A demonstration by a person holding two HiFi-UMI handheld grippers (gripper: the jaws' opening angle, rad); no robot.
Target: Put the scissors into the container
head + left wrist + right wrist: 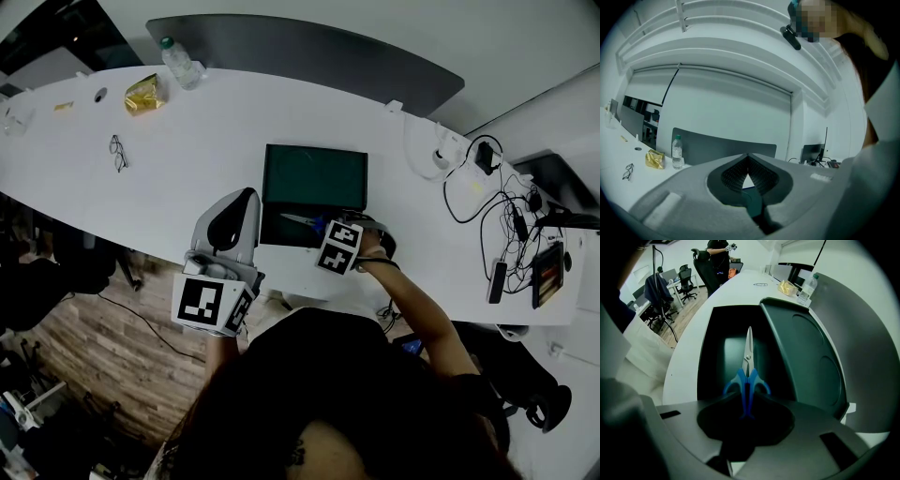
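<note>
The dark green container [272,228] lies open near the table's front edge, its lid [314,176] folded back beyond it. Blue-handled scissors [305,222] hang over the open box, blades pointing left. My right gripper [325,227] is shut on their handles. In the right gripper view the scissors [748,363] stick straight out from my right gripper [747,401] above the box [710,350], with the lid [806,348] to the right. My left gripper [246,195] sits left of the container, jaws together and empty; in its own view the left gripper [748,157] faces the wall.
On the white table [187,169] lie glasses [118,152], a yellow packet [142,94] and a water bottle [178,62] at the far left. Cables and devices [511,225] crowd the right end. A grey partition [309,52] runs along the back. Office chairs [686,280] stand beside the table.
</note>
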